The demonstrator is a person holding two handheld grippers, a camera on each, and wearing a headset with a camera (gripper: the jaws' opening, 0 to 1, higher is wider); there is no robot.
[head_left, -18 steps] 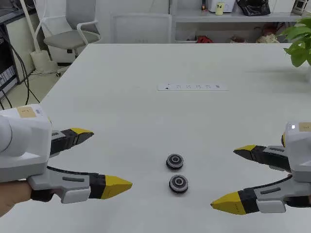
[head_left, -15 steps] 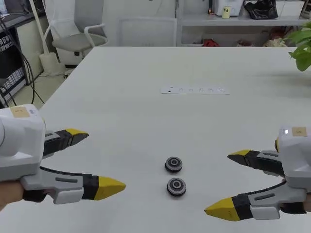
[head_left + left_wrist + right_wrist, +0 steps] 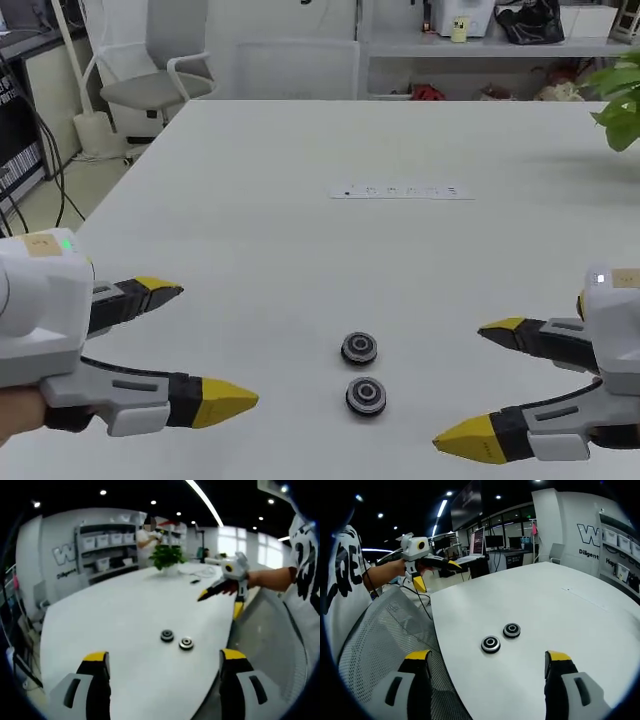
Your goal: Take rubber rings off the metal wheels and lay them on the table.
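worktop [image 3: 300, 150]: white, broad, bare but for the items listed lying on it

office chair [image 3: 150, 70]: pale, on the floor beyond the far left corner of the worktop

left tool [image 3: 218, 345]: white body, black jaws with yellow tips; jaws spread wide, nothing between them; held over the near left part of the worktop, tips pointing inward toward the wheels, well apart from them

right tool [image 3: 458, 385]: same build; jaws likewise spread wide and empty; held over the near right part, tips pointing inward, well apart from the wheels

plant [image 3: 625, 100]: green leaves, at the far right edge

power strip [image 3: 400, 192]: white, flat, mid-worktop, well beyond the wheels

far wheel [image 3: 359, 348]: small metal disc, lying flat between the two tools, dark rubber ring on its rim

near wheel [image 3: 366, 396]: alike, ring on, just beside the far wheel on the person's side
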